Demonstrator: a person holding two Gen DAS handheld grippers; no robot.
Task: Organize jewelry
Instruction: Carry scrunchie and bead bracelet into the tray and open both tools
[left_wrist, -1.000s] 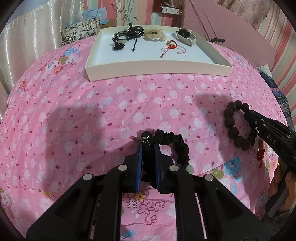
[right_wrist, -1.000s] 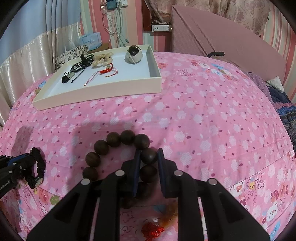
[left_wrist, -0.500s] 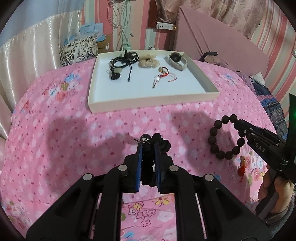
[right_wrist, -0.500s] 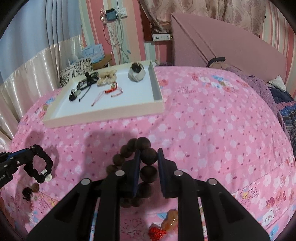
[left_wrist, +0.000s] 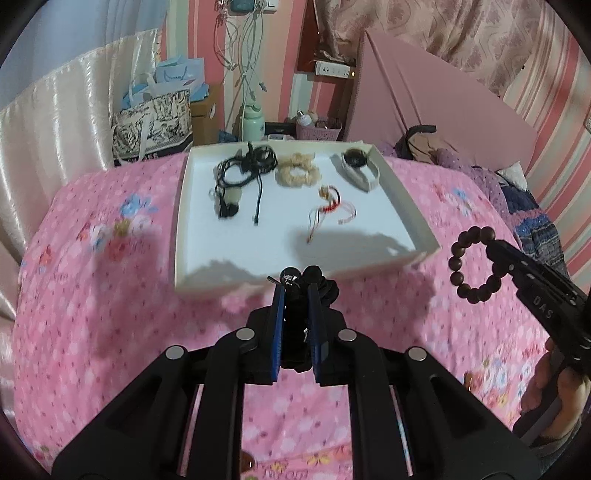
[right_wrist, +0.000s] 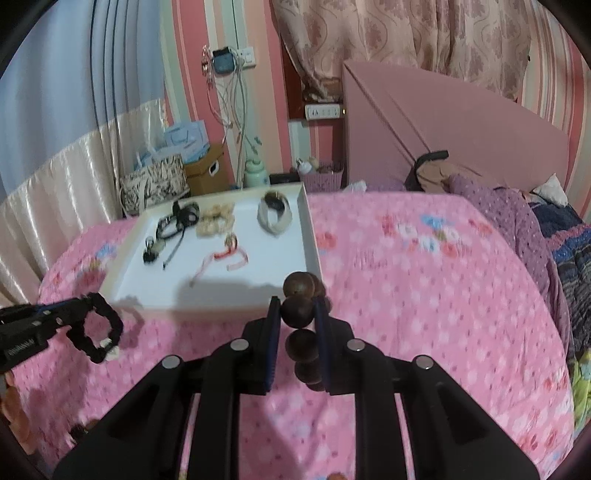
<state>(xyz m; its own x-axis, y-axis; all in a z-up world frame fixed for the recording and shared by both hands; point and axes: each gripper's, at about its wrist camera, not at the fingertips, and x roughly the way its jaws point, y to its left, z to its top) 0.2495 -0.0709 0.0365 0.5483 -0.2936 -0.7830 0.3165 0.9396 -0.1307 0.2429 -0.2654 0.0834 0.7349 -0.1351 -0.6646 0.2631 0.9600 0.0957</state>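
Your left gripper (left_wrist: 295, 295) is clamped on the black bracelet (left_wrist: 317, 282), your right gripper (right_wrist: 297, 314) on the bead bracelet (right_wrist: 297, 312); either dangling loop may snag the tray (left_wrist: 402, 206) rim.

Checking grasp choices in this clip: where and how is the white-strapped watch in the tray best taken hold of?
Grip the watch by its white strap loop, one finger inside and one outside, coming from above. It lies on its side near the tray wall's far right corner, so a sideways approach looks blocked, and the round dark face seems harder for a hand-held gripper to pinch.
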